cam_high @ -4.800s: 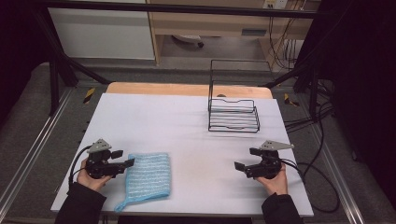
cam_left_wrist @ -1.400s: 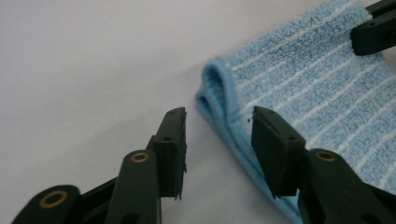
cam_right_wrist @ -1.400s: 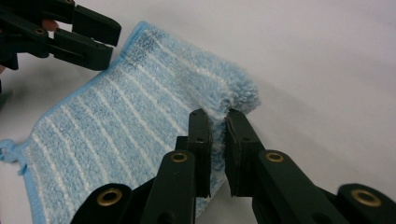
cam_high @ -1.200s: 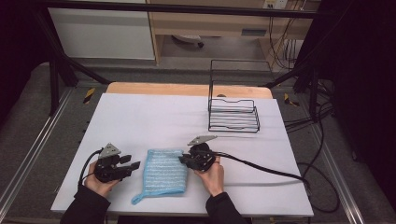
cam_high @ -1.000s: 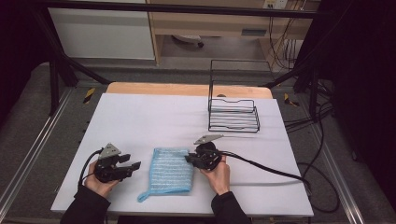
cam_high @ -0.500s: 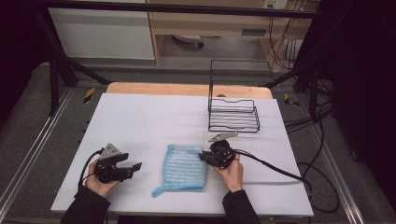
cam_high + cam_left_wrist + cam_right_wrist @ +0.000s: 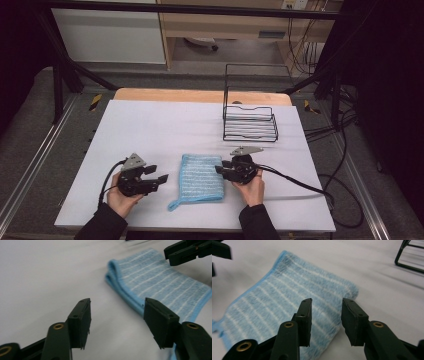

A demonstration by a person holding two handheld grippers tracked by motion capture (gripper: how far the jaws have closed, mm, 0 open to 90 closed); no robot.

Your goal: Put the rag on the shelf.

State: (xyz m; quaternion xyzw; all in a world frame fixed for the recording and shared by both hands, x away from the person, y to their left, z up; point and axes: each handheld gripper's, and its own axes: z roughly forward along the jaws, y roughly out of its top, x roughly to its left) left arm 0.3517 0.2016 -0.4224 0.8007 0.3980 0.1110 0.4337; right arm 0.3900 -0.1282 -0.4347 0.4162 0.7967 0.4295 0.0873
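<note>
one folded blue cloth [image 7: 201, 177] lies flat on the white tabletop [image 7: 165, 125], close to its near edge and about midway between the left and right edges. it is pale blue terry with thin white stripes and a darker blue hem, doubled over so that the fold runs along its far side, and a small hanging loop [image 7: 173, 205] sticks out at its near left corner. in my left gripper view the layers show as two rounded edges stacked on each other at the folded end.

my right tongs [image 7: 220, 170] sit at the cloth's right edge, jaws a little apart and just opened; the pads hang over the cloth [image 7: 287, 302] without pinching it, so nothing is held. my left tongs [image 7: 157, 173] lie just off the cloth's left edge, jaws fairly wide after closing a bit, with bare tabletop between them and the cloth [image 7: 160, 282] just beyond.

a black wire rack [image 7: 249, 120] stands well apart toward the far right corner.
</note>
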